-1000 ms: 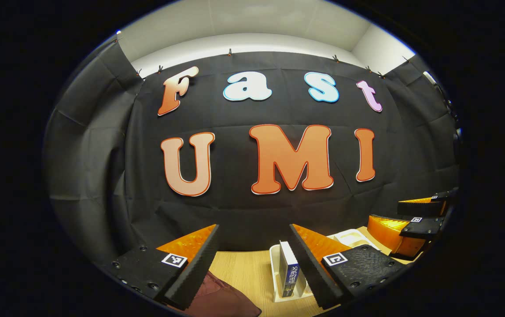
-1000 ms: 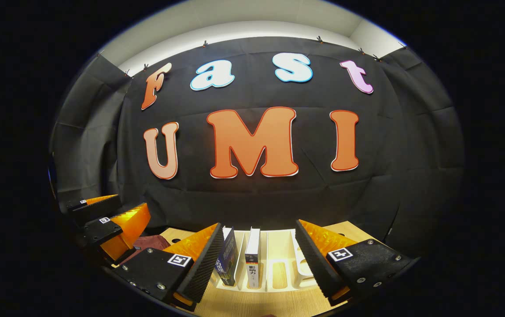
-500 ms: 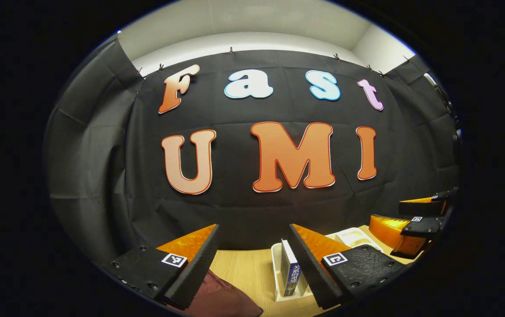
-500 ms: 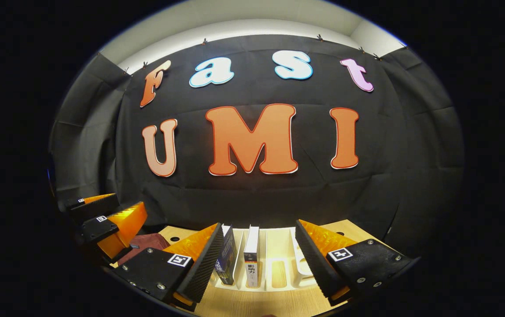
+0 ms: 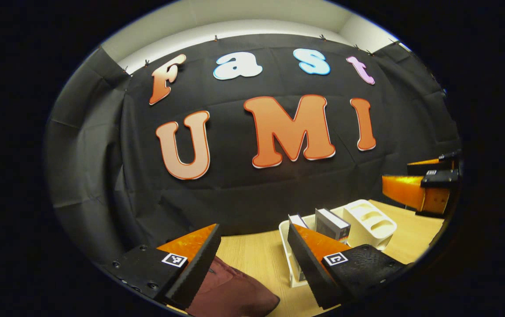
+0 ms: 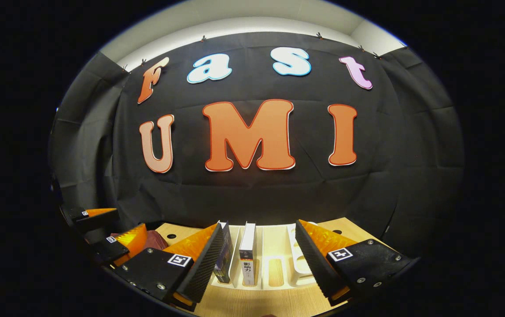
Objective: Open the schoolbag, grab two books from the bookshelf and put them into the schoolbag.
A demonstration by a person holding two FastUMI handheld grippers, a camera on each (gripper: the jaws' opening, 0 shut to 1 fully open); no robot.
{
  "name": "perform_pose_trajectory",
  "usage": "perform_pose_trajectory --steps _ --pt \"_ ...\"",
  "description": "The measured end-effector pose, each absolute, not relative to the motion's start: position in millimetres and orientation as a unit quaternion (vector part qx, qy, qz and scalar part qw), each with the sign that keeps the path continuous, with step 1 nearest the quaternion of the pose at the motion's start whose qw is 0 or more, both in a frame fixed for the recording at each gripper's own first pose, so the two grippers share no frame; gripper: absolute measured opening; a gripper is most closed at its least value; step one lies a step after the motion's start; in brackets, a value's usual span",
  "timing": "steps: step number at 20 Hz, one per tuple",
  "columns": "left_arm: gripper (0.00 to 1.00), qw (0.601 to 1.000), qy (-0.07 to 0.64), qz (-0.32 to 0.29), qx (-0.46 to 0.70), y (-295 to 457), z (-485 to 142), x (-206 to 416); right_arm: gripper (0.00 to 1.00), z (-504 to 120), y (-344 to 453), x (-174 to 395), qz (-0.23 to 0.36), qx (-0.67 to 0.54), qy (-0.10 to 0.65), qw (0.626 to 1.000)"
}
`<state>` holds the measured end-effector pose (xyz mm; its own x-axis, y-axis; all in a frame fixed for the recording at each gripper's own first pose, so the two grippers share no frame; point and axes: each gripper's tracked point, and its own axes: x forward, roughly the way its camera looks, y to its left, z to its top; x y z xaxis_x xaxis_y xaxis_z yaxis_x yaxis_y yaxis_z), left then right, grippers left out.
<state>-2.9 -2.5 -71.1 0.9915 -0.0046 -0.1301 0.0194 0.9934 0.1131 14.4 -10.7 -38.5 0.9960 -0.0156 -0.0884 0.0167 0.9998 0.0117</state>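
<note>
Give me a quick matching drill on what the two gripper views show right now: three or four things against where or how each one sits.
Things:
1. schoolbag
2. dark-spined book
3. white-spined book
4. left gripper

States:
A. standing in the bookshelf, second slot from its left end in the right gripper view
B. open, fingers around nothing
C. lying on the table, dark red
D. standing in the bookshelf's end slot, partly behind a finger of the right gripper

Pairs: 1-C, 2-D, 3-A, 4-B
</note>
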Motion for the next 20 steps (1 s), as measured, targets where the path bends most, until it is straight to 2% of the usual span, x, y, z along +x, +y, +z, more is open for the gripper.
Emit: perform_pose_trajectory --steps 5,7,9,20 --pt "0.96 0.989 0.125 -0.013 0.078 3 -124 -15 0.97 -47 -14 15 -0.007 0.006 0.054 0.998" --pt "0.96 0.98 0.175 -0.014 0.09 6 -161 -25 0.97 -51 -18 16 -0.009 0.006 0.059 0.998" --pt "1.0 0.97 0.216 -0.023 0.11 8 -192 -33 0.97 -56 -21 18 -0.012 0.008 0.065 0.998" --pt "0.98 0.919 0.327 -0.05 0.216 15 -314 -78 0.97 -85 -39 19 -0.024 0.005 0.097 0.995"
